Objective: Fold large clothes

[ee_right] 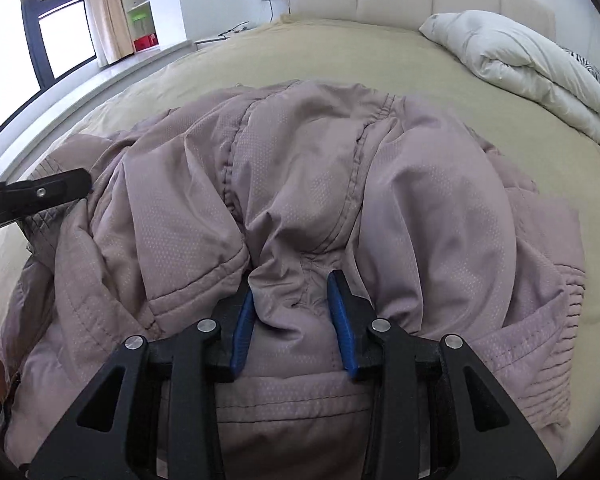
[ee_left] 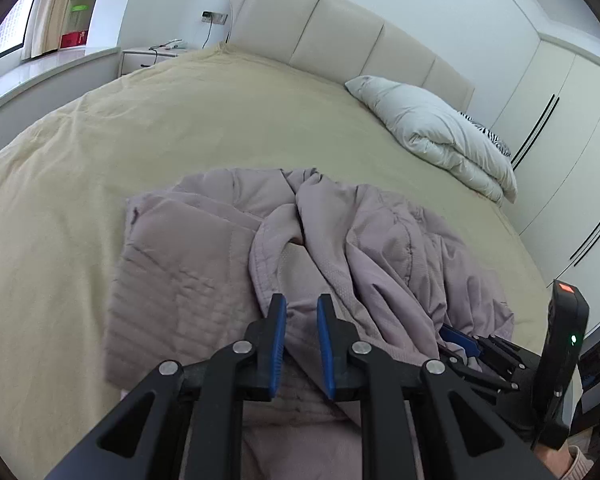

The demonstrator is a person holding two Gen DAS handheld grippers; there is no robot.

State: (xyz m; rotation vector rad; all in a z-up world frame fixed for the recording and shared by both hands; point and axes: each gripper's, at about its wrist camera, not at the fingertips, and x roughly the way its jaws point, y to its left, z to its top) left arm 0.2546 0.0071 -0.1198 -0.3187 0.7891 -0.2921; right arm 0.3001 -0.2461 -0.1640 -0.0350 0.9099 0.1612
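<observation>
A mauve padded jacket (ee_left: 380,240) lies crumpled on the near part of a beige bed cover (ee_left: 180,120). In the left wrist view its flat quilted part spreads left and its bunched part right. My left gripper (ee_left: 302,306) is at the jacket's near edge, its blue pads close together with a fold of fabric between them. At the lower right, my right gripper (ee_left: 460,340) also has cloth in its jaws. In the right wrist view the jacket (ee_right: 300,160) fills the middle, and my right gripper (ee_right: 294,280) pinches a thick bunch at a seam. A finger (ee_right: 60,188) of the left gripper shows at the left by the ribbed hem.
A folded white duvet (ee_left: 432,132) lies at the far right of the bed, below a cream headboard (ee_left: 340,28). White wardrobe doors (ee_left: 560,100) line the right side. A nightstand (ee_left: 148,56) and a window ledge (ee_left: 40,76) are at the far left. Bare bed cover (ee_right: 340,48) stretches beyond the jacket.
</observation>
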